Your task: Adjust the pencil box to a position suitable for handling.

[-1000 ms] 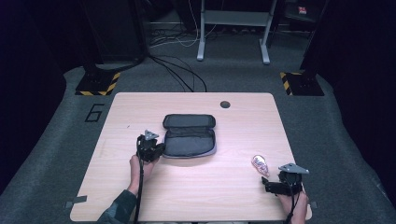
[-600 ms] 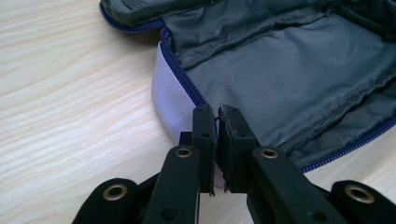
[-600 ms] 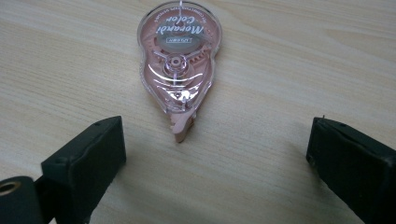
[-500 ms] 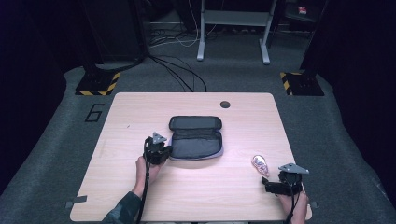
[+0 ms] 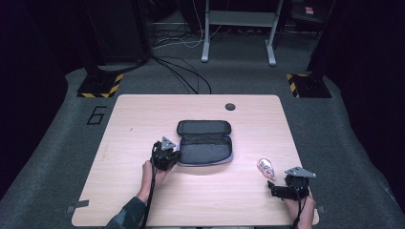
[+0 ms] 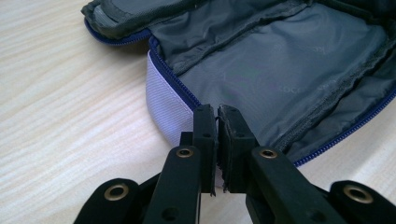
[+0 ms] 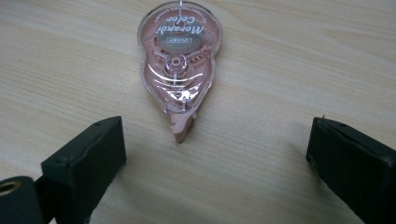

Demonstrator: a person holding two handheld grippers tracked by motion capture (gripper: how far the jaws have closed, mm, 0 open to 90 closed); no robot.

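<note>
Left tongs (image 6: 217,114) pinch the near rim of an open dark grey fabric zip case with blue zipper teeth (image 6: 280,70), their two black jaws pressed together on its edge where a pale lilac side band meets the zipper. Seen from above, these left tongs (image 5: 175,156) sit at the case's (image 5: 204,143) left front corner, with the case spreading away to their right and beyond them, its lid half folded back to the far side. Grey lining fills the shallow near half just past the jaw tips. A hand in a plaid sleeve (image 5: 152,172) holds this tool from the worktop's near side, a cable trailing back along the forearm.

Right tongs (image 7: 215,140) stand wide open and grip nothing, one black jaw at each side of the bare pale wood-grain worktop (image 7: 289,60). Directly ahead of them, centred on the gap but lying just beyond the jaw tips, rests a pink, clear-shelled correction tape dispenser (image 7: 180,65), flat on the wood with its narrow tip pointing back toward the tongs and its printed label at the far end. From the high view, the right tongs (image 5: 271,187) lie near the worktop's (image 5: 143,119) front right corner, the dispenser (image 5: 265,167) just beyond them and well apart from the case.
</note>
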